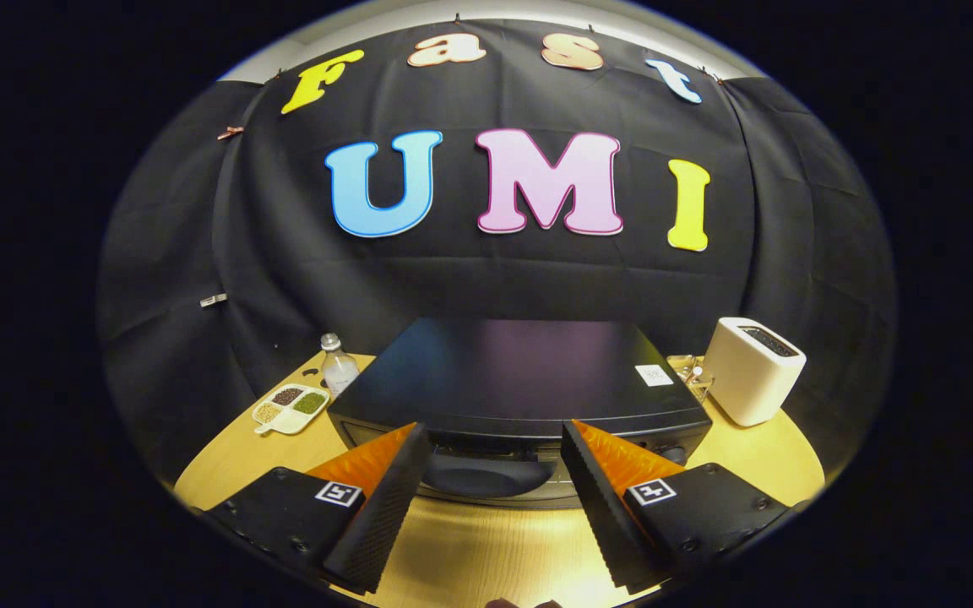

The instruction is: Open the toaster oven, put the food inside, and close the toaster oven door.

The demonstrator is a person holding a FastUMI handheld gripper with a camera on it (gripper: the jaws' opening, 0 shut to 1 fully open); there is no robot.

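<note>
Two black fingers of the tongs [495, 498] stand wide apart with nothing between them, and we look past them at the oven [520, 376], which sits on the surface [486, 549] just ahead of the tips. Its door [486, 473] looks shut, with a dark curved handle between and just beyond the fingertips, so we judge the first step is in hand: opening the oven. Next we would bring the tongs onto that handle, close on it and pull the door down and toward us; the grip needs to be square, since the handle looks smooth and rounded.

We see a flat, matt black metal top on the oven with a small white sticker [654, 375]. The fingers [385, 507] have ribbed black pads backed in orange. The surface is pale wood with a rounded edge. Left of the oven lie a white divided tray [290, 408] of grains or beans and a clear bottle [338, 365]; to the right stands a white, boxy toaster [752, 369]. Which item is the food to load, we cannot tell.
</note>
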